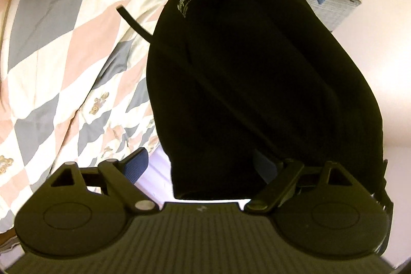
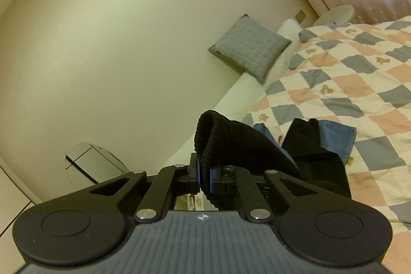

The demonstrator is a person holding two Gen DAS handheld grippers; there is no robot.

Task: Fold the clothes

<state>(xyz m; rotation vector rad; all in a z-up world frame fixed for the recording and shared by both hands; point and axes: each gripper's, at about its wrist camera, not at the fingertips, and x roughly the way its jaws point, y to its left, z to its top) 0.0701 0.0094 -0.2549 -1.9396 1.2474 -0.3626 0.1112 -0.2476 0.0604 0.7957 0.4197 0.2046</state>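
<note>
**Right fingers clamp the black waistband; left fingers stand wide around hanging cloth**

Blue pads [image 2: 212,177] of the right gripper [image 2: 204,177] stand narrow, pinching the gathered elastic edge of the black garment [image 2: 244,145], which rises in a ruffled loop above the fingertips and trails down toward the bed. On the left gripper [image 1: 205,166] the fingers are spread wide; the same black garment [image 1: 244,68] hangs between them, covering the right-side pad, while the left-side pad [image 1: 137,162] sits clear of the cloth. Whether the covered pad touches the fabric cannot be told. White lettering runs along the garment's upper left edge, and a thin black drawstring [image 1: 133,22] sticks out beside it.

Below lies the checkered quilt [image 2: 346,84], broad and free toward its far side. Blue jeans [image 2: 339,135] rest near the quilt's wall-side edge, touching the black cloth. A grey cushion [image 2: 249,53] leans against the wall [image 2: 115,43] at the bed's edge, well apart from the grippers.
</note>
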